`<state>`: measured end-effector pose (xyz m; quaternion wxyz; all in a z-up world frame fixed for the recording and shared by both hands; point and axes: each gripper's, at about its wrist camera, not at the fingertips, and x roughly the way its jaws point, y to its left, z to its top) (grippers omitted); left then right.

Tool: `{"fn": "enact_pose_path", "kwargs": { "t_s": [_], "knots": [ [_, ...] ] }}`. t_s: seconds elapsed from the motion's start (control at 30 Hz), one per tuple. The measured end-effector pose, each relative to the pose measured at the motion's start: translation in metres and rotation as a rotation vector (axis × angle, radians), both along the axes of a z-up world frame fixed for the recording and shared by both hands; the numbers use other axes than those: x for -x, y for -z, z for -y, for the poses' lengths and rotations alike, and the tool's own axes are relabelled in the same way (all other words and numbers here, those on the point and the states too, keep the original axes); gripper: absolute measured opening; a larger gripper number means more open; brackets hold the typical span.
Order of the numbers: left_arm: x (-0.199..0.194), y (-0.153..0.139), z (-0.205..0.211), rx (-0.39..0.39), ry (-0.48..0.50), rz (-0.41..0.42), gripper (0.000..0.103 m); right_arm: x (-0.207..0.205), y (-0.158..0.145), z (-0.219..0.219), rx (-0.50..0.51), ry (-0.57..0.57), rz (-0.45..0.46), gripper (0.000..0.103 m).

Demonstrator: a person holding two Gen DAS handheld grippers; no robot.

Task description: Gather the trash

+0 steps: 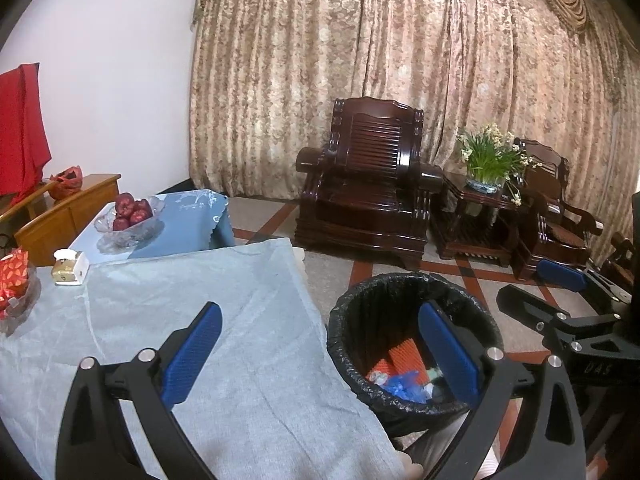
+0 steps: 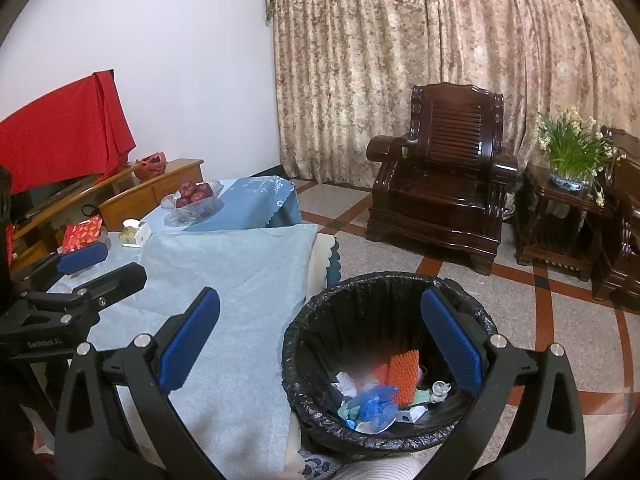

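A round bin with a black liner (image 1: 340, 320) (image 2: 296, 340) stands on the floor beside the table. Inside it lies trash: an orange ribbed piece (image 2: 404, 376), a crumpled blue bag (image 2: 378, 400) (image 1: 404, 386), white paper scraps (image 2: 346, 384). My left gripper (image 1: 320, 344) is open and empty, with one finger over the table and the other over the bin. My right gripper (image 2: 320, 340) is open and empty too, straddling the bin's left rim. Each gripper shows at the edge of the other's view: the right one (image 1: 532, 284), the left one (image 2: 108, 268).
A grey cloth covers the table (image 1: 192, 292) (image 2: 232, 272). On it sit a small white and gold box (image 1: 70, 268) (image 2: 134, 234), a red patterned packet (image 1: 14, 276) (image 2: 82, 236) and a glass bowl of apples (image 1: 130, 216) (image 2: 194, 198). Dark wooden armchairs (image 1: 368, 184) (image 2: 444, 192) and a potted plant (image 1: 490, 160) stand behind.
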<state>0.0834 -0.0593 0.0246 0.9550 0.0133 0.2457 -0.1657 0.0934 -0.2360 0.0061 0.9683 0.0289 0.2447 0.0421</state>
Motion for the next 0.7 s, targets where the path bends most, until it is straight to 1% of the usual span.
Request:
{"fn": "enact_pose_path", "kwargs": {
  "t_s": [0.47,0.7],
  "knots": [
    [0.000,-0.002,-0.003,0.002,-0.007,0.003,0.097,-0.006,-0.004,-0.013,0.004,-0.010,-0.004,0.098],
    [0.000,-0.003,-0.003,0.001,-0.006,0.002,0.097,-0.005,-0.004,-0.012,0.003,-0.012,-0.004,0.098]
  ]
}}
